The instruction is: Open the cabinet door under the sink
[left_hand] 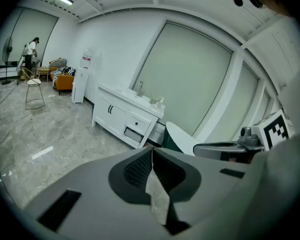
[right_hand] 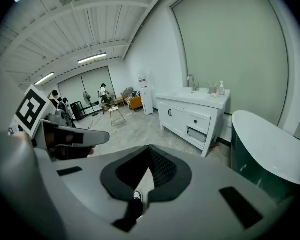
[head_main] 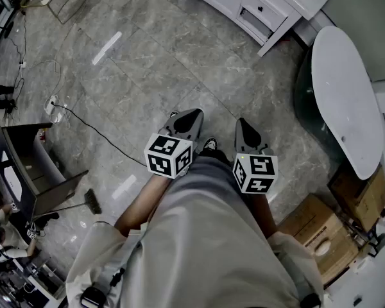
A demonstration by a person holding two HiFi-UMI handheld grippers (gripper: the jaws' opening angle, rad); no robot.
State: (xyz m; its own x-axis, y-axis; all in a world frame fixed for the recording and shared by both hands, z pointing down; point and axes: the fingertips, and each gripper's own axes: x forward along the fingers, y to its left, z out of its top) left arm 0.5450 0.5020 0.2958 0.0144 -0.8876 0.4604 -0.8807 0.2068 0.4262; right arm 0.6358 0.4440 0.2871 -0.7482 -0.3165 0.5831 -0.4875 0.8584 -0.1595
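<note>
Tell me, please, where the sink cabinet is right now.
In the head view, the white sink cabinet stands at the top edge, right of centre, with the white-rimmed tub just beyond its right end.

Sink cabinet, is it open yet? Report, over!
Left gripper shut, empty; right gripper same. Sink cabinet across the room, doors closed. Floor between looks clear.

left gripper point(left_hand: 151, 150) jaws together; white sink cabinet point(left_hand: 122, 119) well ahead, doors seemingly closed.

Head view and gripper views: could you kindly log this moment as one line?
stage: not begun | left tongs: shut, empty | right tongs: shut, empty | sink cabinet: doors closed, untouched, far off
</note>
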